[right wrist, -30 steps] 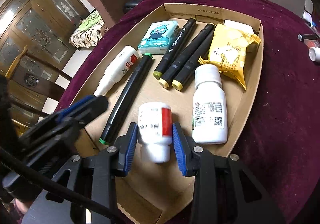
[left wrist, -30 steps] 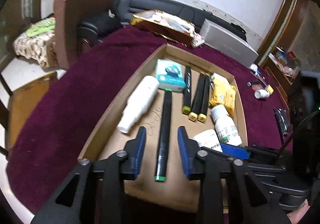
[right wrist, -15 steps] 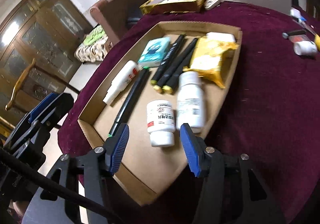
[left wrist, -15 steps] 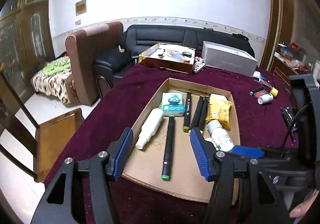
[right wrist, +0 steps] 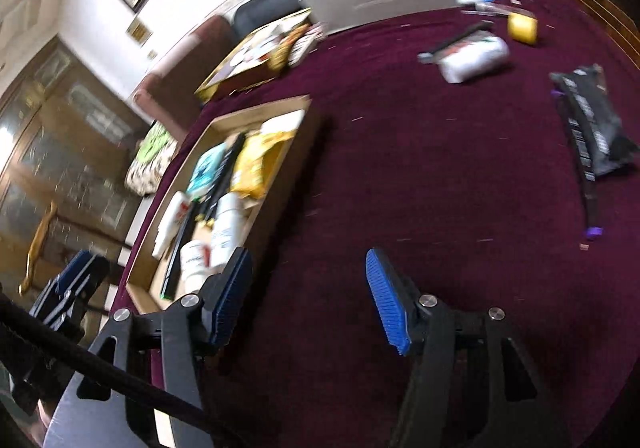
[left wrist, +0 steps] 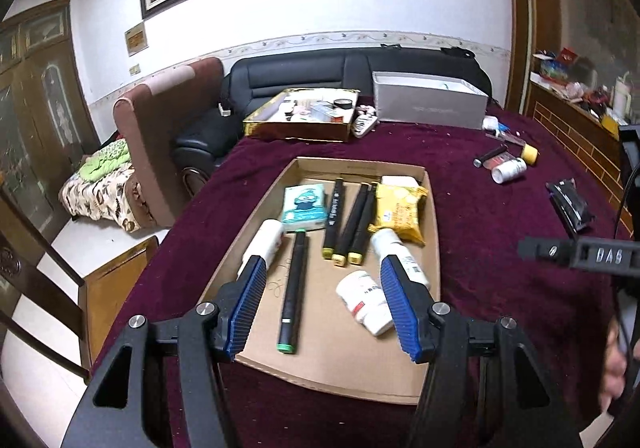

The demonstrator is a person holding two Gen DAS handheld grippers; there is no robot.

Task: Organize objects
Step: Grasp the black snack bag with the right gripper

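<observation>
Both tongs stand released, holding nothing: left gripper [left wrist: 322,302] hovers above the cardboard tray [left wrist: 434,232], right gripper [right wrist: 308,298] over bare maroon tablecloth [right wrist: 420,168]. Candidate items remaining outside the tray: black packet [right wrist: 596,128], white bottle [right wrist: 474,58], yellow cap [right wrist: 522,28], all well apart from the tray. Black packet (judged light, soft, slippery film) should be pinched across its narrow middle. White bottle, lying down, is probably rigid and prone to rolling; grip across the body.
</observation>
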